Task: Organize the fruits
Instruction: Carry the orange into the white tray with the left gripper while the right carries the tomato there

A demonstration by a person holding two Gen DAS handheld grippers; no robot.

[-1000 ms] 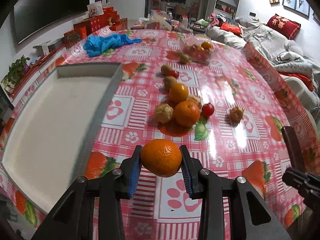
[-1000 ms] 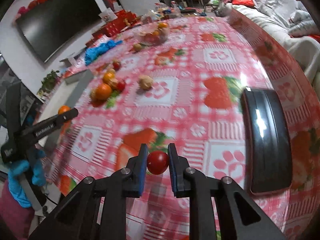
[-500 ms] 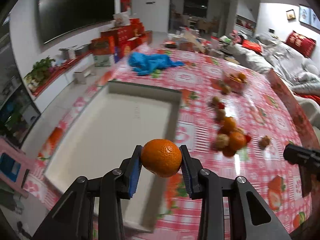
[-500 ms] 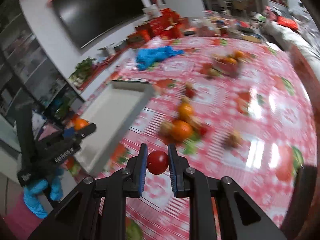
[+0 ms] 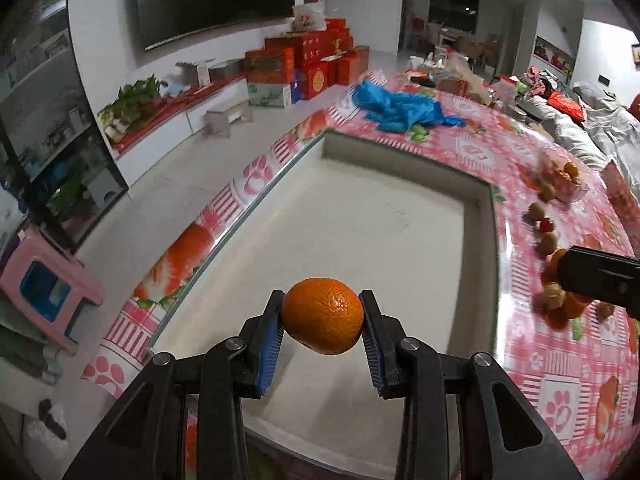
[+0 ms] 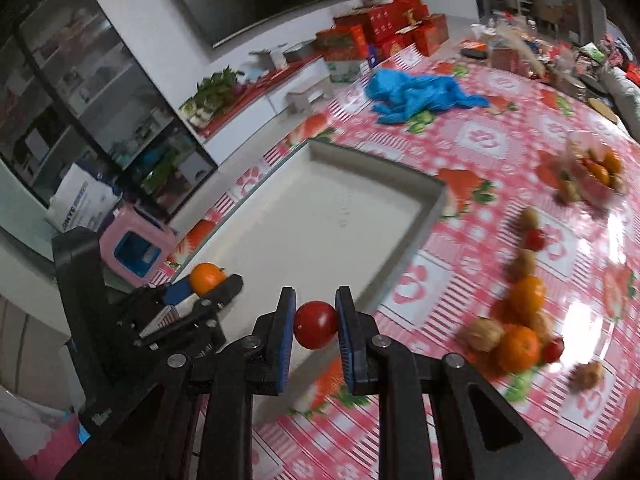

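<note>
My left gripper (image 5: 322,322) is shut on an orange (image 5: 322,320) and holds it above the near part of the white tray (image 5: 478,240). My right gripper (image 6: 316,324) is shut on a small red tomato (image 6: 315,324) above the tray's (image 6: 416,220) near right edge. In the right wrist view the left gripper (image 6: 208,284) with its orange (image 6: 205,277) is at the tray's left side. Loose oranges (image 6: 518,348), walnuts (image 6: 482,334) and small tomatoes (image 6: 534,239) lie on the tablecloth right of the tray.
A blue plastic bag (image 5: 400,110) lies beyond the tray. A clear bag of fruit (image 6: 596,172) sits at the far right. The table edge (image 5: 224,216) runs along the tray's left side, with the floor and a pink stool (image 5: 44,292) below. Red boxes (image 5: 304,64) stand by the wall.
Both grippers have swung left from the fruit pile to the white tray, each still holding its fruit. The left gripper now hangs over the tray's inside.
</note>
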